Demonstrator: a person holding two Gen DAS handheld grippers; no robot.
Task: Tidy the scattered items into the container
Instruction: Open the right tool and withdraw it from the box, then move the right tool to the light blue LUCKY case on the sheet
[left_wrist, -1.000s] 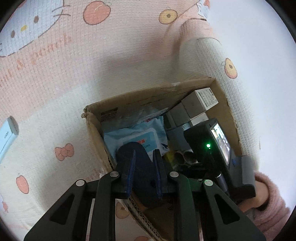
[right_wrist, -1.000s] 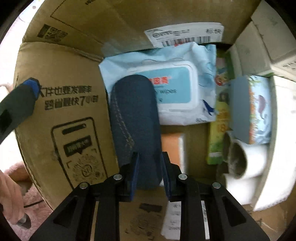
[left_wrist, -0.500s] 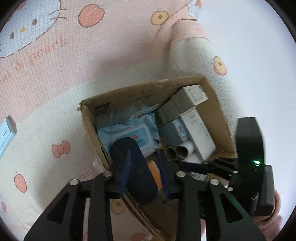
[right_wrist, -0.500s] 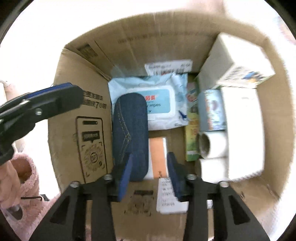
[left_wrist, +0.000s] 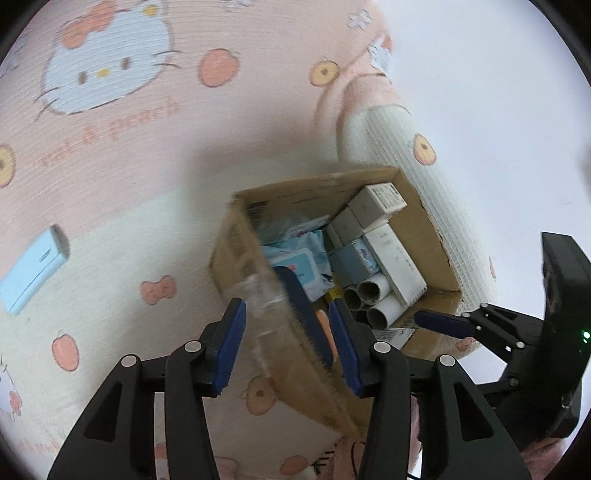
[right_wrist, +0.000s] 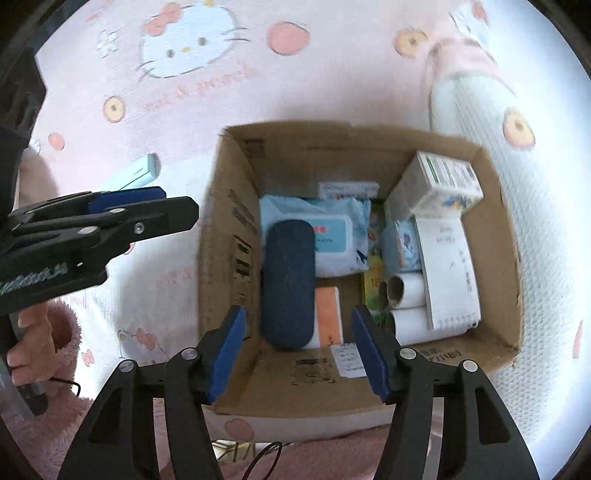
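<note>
Both tongs, right (right_wrist: 297, 356) and left (left_wrist: 286, 341), had just been opening and stood released, empty, above one box (right_wrist: 221, 266). One dark case (right_wrist: 288, 284) lay inside by the left wall, beside one wipes pack (right_wrist: 332, 240), cartons and paper rolls (right_wrist: 406, 291). One blue bar (left_wrist: 31, 271) remained on the blanket (left_wrist: 110, 206).
</note>
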